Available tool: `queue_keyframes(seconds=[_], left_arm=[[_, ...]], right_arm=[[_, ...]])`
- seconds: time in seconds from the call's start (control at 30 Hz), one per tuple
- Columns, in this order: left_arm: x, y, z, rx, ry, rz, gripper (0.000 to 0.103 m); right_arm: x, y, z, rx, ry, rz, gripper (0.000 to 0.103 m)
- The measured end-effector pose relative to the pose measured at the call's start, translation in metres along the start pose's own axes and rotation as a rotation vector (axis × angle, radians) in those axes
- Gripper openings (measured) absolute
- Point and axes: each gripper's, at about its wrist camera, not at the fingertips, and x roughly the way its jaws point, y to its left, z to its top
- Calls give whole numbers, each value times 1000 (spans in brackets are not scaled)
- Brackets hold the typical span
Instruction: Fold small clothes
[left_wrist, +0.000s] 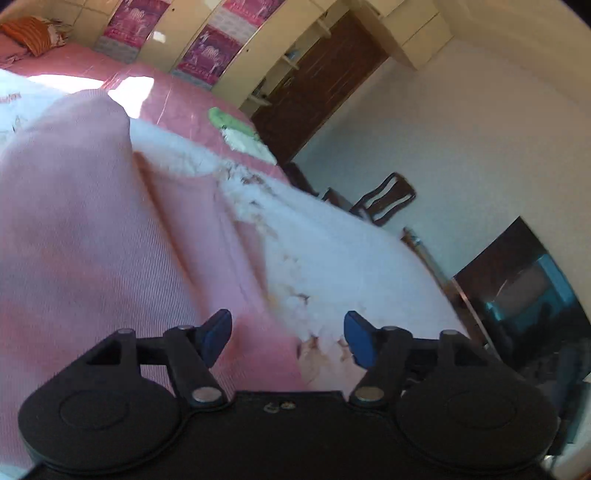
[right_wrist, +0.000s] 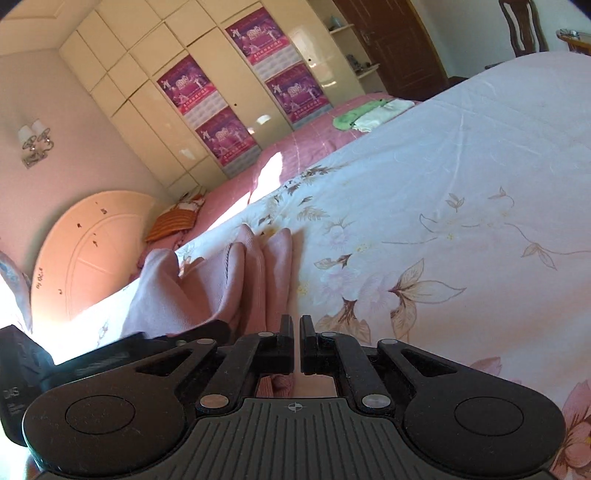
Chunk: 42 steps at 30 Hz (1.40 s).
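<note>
Cream wardrobe doors fill the far wall of your bedroom, hung with magenta posters whose print is too small to read, and a dark wooden door stands beside them. Below that wall your bed carries a white floral quilt laid over a pink bedspread, with a green and white cloth lying well apart near the far edge and an orange striped pillow by the cream headboard. Your pink garment, ribbed and bunched into soft folds, lies on the quilt just ahead of both tools. Your left gripper stands wide, its blue pads apart with nothing pressed between them, hovering over the edge of the pink garment. Your right gripper shows its jaws drawn narrow, only a thin slit between them, and no cloth visibly pinched there, though pink fabric lies directly beneath. White lettering on the black part at the lower left of your right view is too blurred to read.
</note>
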Motion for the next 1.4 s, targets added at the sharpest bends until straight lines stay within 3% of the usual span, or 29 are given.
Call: queue_keyframes(seconds=[0.03, 0.07, 0.13, 0.2, 0.27, 0.37, 0.53, 0.63, 0.7, 0.8, 0.9, 1.0, 1.1, 1.2, 1.33, 1.4], left_arm=[[-18, 0, 4, 27, -35, 1, 66], [-32, 3, 8, 54, -71, 31, 66], [-52, 14, 17, 95, -128, 146, 66], [-60, 37, 26, 87, -137, 269, 63], [-60, 62, 32, 50, -118, 338, 63], [-61, 94, 34, 2, -45, 415, 63], [-68, 120, 22, -77, -56, 370, 67], [-72, 119, 23, -59, -77, 373, 66], [-71, 121, 27, -52, -90, 373, 66], [-72, 123, 32, -60, -96, 364, 65], [-75, 115, 36, -17, -143, 352, 62], [-62, 115, 40, -5, -108, 351, 66], [-44, 115, 42, 7, -34, 364, 67], [-42, 113, 44, 54, -21, 374, 67], [-43, 121, 45, 31, -5, 346, 68], [-47, 117, 46, 43, -12, 342, 65]], right_arm=[[-2, 3, 3, -6, -23, 26, 66], [-1, 8, 5, -20, -20, 60, 68], [12, 21, 10, -39, 18, 130, 67], [25, 32, 11, -60, 57, 171, 56], [46, 41, 9, -79, 114, 164, 49], [69, 45, 3, -89, 182, 145, 46], [105, 52, -4, -162, 292, 108, 46], [118, 74, -8, -300, 327, 83, 24], [122, 93, -14, -428, 320, 50, 17], [111, 123, -27, -649, 227, 0, 10], [70, 148, -34, -806, 24, -27, 9], [53, 133, -32, -745, -49, -79, 9], [93, 87, -50, -630, 124, -171, 9], [91, 75, -54, -543, 112, -148, 9], [84, 65, -49, -464, 116, -120, 10], [77, 60, -38, -406, 110, -91, 17]])
